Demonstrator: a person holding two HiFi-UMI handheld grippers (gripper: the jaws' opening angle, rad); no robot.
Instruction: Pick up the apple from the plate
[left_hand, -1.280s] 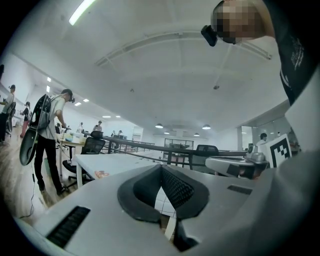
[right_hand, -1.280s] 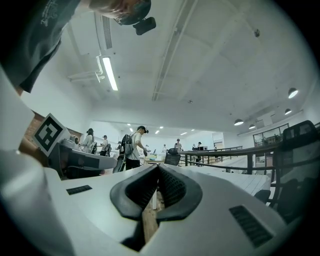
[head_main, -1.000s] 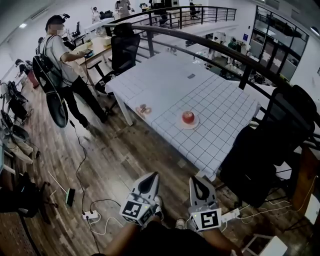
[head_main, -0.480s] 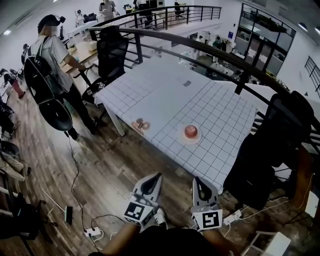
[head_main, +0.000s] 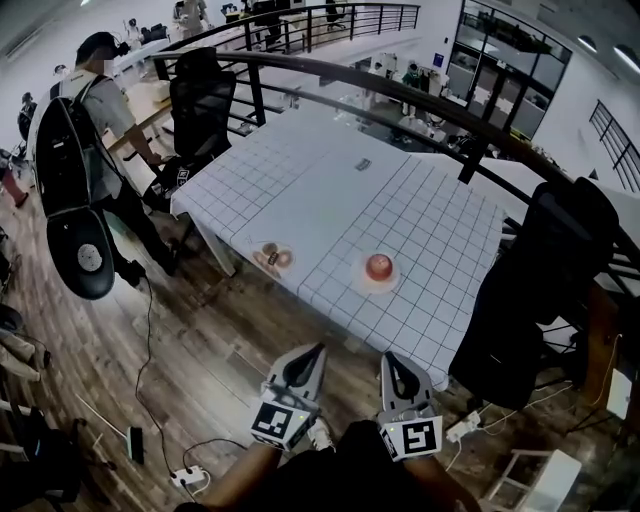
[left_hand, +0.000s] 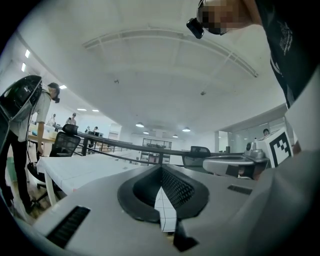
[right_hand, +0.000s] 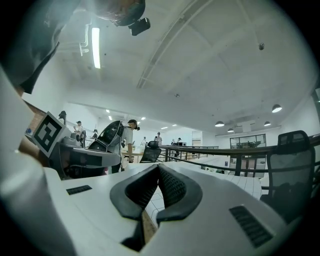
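A red apple (head_main: 379, 266) rests on a small white plate (head_main: 364, 283) near the front edge of a table with a white checked cloth (head_main: 340, 200). My two grippers hang side by side short of the table, over the wooden floor. The left gripper (head_main: 318, 348) is shut, its tips touching, nothing between them. The right gripper (head_main: 384, 357) is shut as well and holds nothing. In the left gripper view (left_hand: 161, 167) and the right gripper view (right_hand: 158, 166) the jaws meet at the tip, with the table's edge just beyond.
A second small plate with brownish food (head_main: 270, 258) lies left of the apple. A black office chair with a dark garment (head_main: 535, 290) stands at the table's right. A person with a backpack (head_main: 85, 130) stands at the left. Cables and a power strip (head_main: 188, 477) lie on the floor.
Both grippers have come closer to the table, and the view has shifted with them. The person at the left has moved further toward the left edge. The jaws stayed shut.
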